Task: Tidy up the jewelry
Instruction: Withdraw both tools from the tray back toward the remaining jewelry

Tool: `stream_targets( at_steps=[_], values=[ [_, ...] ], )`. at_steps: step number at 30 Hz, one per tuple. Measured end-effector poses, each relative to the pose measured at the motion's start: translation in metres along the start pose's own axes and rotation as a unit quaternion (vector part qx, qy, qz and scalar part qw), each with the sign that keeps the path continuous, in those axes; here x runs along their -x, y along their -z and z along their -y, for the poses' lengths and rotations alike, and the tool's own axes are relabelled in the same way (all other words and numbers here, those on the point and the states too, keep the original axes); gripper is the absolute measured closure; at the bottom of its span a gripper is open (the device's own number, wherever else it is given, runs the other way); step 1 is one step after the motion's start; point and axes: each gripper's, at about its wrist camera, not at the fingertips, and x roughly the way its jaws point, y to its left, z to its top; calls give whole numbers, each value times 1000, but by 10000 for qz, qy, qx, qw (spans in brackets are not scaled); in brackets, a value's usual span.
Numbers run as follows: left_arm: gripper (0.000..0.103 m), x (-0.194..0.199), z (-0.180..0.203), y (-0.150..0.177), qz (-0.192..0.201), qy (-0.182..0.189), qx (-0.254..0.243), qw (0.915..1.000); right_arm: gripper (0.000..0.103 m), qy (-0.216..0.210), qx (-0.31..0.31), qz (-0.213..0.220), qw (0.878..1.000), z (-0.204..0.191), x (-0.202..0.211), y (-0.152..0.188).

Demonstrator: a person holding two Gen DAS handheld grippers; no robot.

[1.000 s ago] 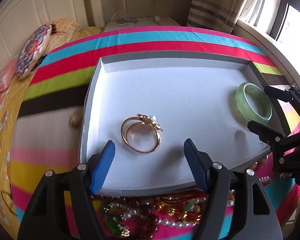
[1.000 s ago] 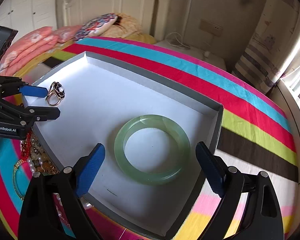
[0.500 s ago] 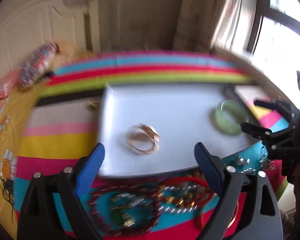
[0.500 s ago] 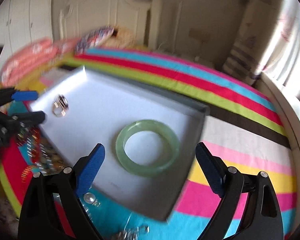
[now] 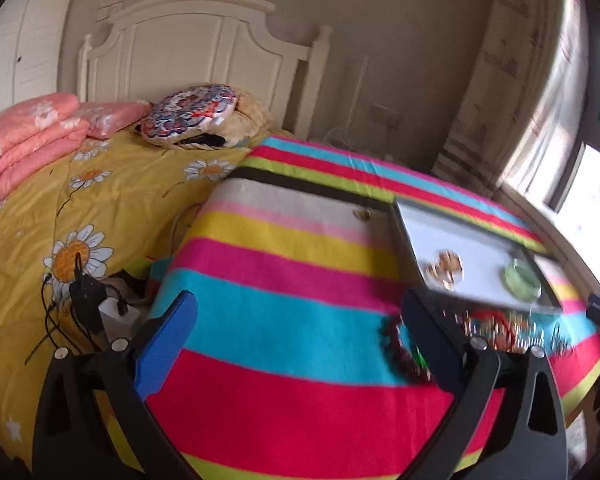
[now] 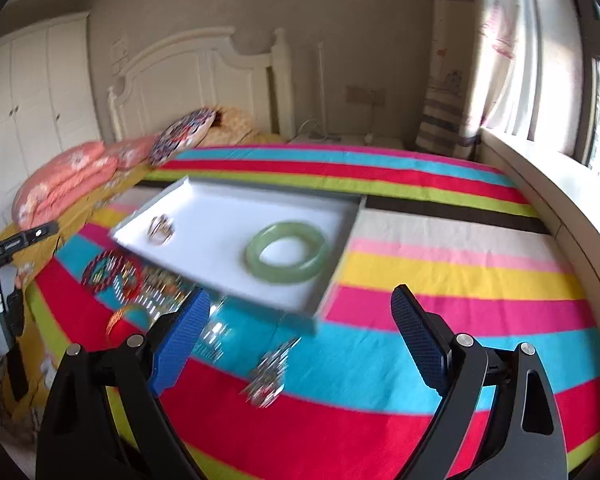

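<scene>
My right gripper (image 6: 300,328) is spread wide with nothing between its pads, above the striped blanket (image 6: 440,280). My left gripper (image 5: 300,332) is likewise released and empty. Nearest my right pads, at 6 o'clock, lies a blurred silver piece (image 6: 270,376). At 10 o'clock a loose heap of beads (image 6: 128,276) touches the near rim of the tray (image 6: 236,216). Inside the tray, the green bangle (image 6: 286,252) sits at 12 o'clock, near the right wall; the gold ring (image 6: 161,229) lies well apart at 11 o'clock. Beyond, at 10 o'clock, are pink quilts (image 6: 68,184) and a patterned cushion (image 6: 184,140) against the headboard (image 6: 196,84).
</scene>
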Motion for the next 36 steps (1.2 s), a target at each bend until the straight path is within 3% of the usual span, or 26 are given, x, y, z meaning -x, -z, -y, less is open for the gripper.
stream_targets(
  at_steps=[7,13,21,31,34,35,36],
  values=[
    [2,-14,54,27,-103,274,-784,9965,15,-474,489,-412,9968,-51,-6,32],
    [2,-20,72,44,-255,436,-993,9938,15,-1130,812,-714,9877,-90,-20,37],
    [2,-21,72,53,-328,479,-1040,9929,18,-1184,1295,-1043,9789,-123,-43,38],
    [2,-22,70,50,-385,492,-1020,9928,18,-1250,1405,-1051,9765,-147,-64,25],
    [2,-24,66,48,-415,479,-953,9934,30,-1228,1364,-963,9783,-143,-63,26],
    [2,-24,65,47,-431,469,-931,9936,44,-1207,1340,-909,9794,-142,-62,25],
    [2,-25,63,46,-448,467,-909,9938,44,-1201,1307,-887,9801,-139,-61,24]
  ],
)
